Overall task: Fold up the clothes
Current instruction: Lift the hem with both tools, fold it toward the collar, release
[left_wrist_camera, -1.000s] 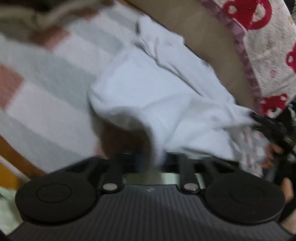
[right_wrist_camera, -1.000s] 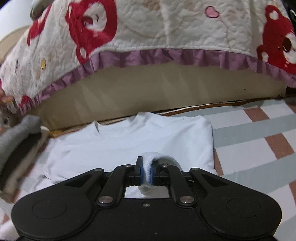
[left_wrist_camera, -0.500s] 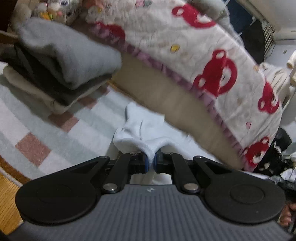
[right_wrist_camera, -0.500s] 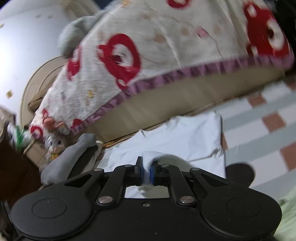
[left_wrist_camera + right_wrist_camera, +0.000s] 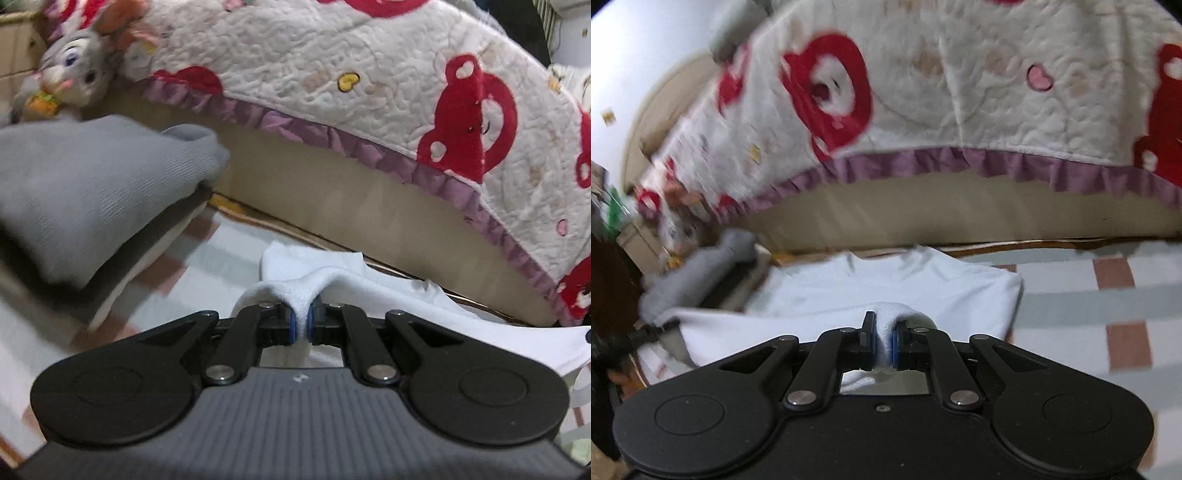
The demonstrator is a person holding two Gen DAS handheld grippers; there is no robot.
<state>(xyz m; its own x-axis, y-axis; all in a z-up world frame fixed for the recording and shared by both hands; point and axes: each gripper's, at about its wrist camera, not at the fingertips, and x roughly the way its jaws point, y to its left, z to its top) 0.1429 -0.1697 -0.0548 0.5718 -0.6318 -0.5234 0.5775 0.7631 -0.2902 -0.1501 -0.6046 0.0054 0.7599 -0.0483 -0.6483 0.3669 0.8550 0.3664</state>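
A striped rug (image 5: 1071,299) in white, grey-green and reddish-brown covers the floor beside a bed. On it lies a white shirt (image 5: 905,291), spread flat with its neckline toward the bed. To the shirt's left, a stack of folded clothes (image 5: 85,206) rests on the rug, a grey piece on top.
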